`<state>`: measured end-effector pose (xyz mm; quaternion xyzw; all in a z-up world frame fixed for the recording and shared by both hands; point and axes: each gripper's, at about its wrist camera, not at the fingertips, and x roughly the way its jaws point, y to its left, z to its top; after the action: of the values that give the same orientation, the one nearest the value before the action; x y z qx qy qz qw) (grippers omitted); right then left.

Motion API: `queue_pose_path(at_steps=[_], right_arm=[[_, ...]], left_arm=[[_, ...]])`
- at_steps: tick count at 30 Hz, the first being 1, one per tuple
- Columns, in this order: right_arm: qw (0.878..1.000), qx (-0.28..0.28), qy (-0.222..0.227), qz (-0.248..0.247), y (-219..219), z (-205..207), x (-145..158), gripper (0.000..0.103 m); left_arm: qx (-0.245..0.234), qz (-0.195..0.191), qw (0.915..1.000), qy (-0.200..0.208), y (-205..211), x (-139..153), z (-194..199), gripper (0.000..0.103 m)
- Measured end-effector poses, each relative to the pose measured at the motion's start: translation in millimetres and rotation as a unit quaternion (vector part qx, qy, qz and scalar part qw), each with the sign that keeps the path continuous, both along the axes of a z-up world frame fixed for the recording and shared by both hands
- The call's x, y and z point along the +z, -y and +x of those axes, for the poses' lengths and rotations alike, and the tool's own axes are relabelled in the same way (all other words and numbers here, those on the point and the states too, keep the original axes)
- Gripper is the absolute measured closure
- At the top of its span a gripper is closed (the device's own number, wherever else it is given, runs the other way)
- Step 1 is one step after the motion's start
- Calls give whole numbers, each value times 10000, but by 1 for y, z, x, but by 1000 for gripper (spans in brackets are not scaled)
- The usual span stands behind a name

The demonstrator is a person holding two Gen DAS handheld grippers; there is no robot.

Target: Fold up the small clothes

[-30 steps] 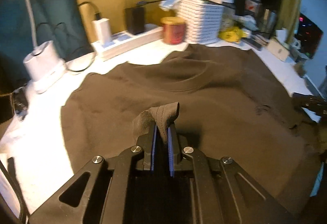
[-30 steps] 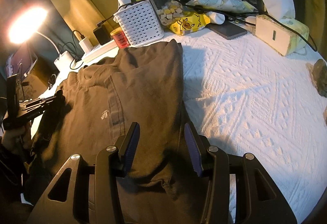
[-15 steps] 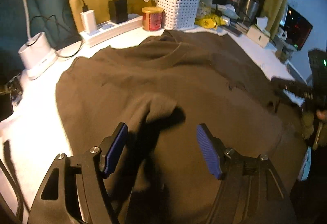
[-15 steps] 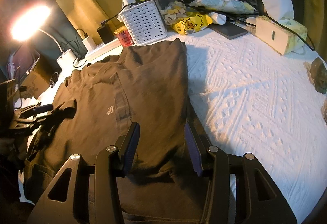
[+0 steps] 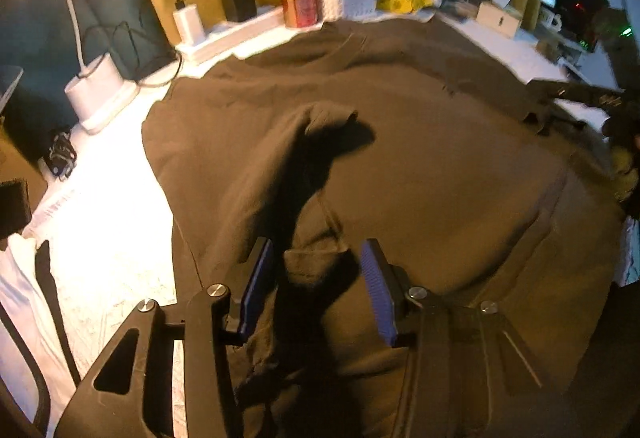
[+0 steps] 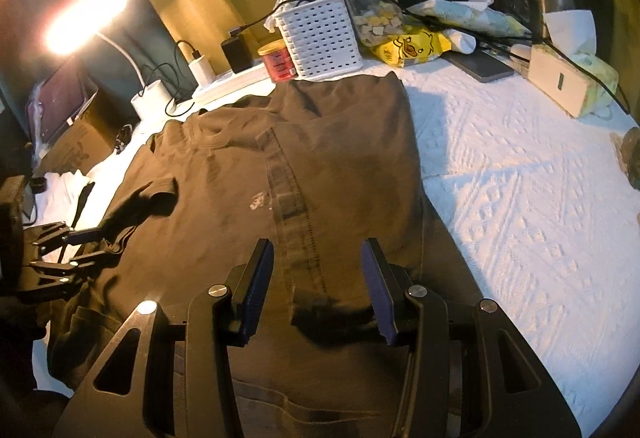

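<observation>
A dark brown T-shirt [image 5: 420,142] lies spread on the white textured cloth [image 6: 520,190], with both sides folded inward. It also shows in the right wrist view [image 6: 340,158]. The left sleeve [image 5: 320,126] lies folded onto the shirt body. My left gripper [image 5: 318,278] is open and empty, just above a bunched fold at the shirt's near left edge. My right gripper [image 6: 318,278] is open and empty, over the shirt's folded right side near the hem. The left gripper shows at the left of the right wrist view [image 6: 80,246].
Along the back stand a white basket [image 6: 320,38], a red tin [image 6: 278,60], a power strip with chargers [image 5: 224,34], a lit desk lamp [image 6: 86,20], a jar, a yellow bag and a tissue box [image 6: 568,86]. A phone [image 6: 480,66] lies nearby.
My left gripper let go of the sleeve, opened and drew back toward the shirt's near edge; the sleeve now lies on the shirt. The right gripper stayed open and barely moved.
</observation>
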<state>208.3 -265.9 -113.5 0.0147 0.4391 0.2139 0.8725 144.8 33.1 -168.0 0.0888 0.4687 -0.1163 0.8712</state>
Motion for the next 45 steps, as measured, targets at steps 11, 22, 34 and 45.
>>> queue_pose_path(at_steps=[11,22,34,45], right_arm=[[9998,-141,73,-114,7,-14,8,55],[9997,-134,-39,-212,5,-27,4,55],[9997,-172,-75,-155,10,-22,1,55],[9991,-406,-91,-100,29,-15,-2,55]], left_arm=[[-356,-748,9962,280,3,18,-20,97],[-471,-418,9980,-70,7,0,-32,91],[-392,-356,9983,256,27,14,17,38],[-419,-599,9972,-166,43,-3,53,34]])
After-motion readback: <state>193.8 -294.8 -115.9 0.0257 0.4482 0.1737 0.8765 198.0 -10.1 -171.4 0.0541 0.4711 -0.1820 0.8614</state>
